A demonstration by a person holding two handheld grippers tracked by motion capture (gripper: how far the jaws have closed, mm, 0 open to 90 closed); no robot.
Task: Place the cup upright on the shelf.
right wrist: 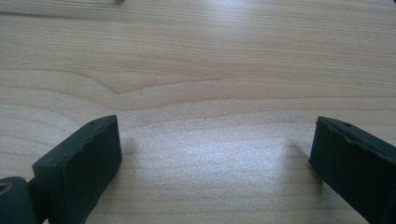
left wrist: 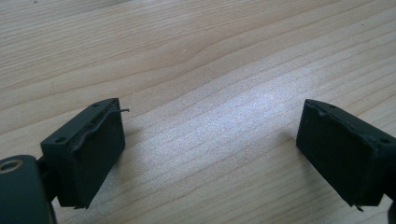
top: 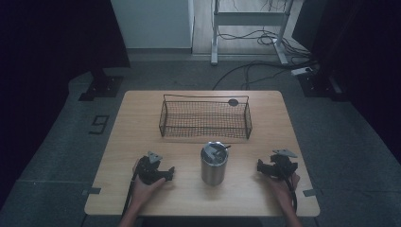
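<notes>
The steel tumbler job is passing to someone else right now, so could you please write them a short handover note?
Left gripper: open, holding nothing, resting on the table left of the tumbler.
Right gripper: open, holding nothing, on the table to its right.
Steel tumbler: upright at the table's front centre, between the grippers, lid on.
Wire basket: behind the tumbler, nothing visible inside.
Done: nothing visible.
Left: probably grasp the tumbler and set it in the basket.

A dark figure "9" [top: 99, 124] is marked on the grey floor [top: 56, 156], beyond and to the left of the left gripper [top: 166, 174], off the table's [top: 142, 118] left edge.
</notes>
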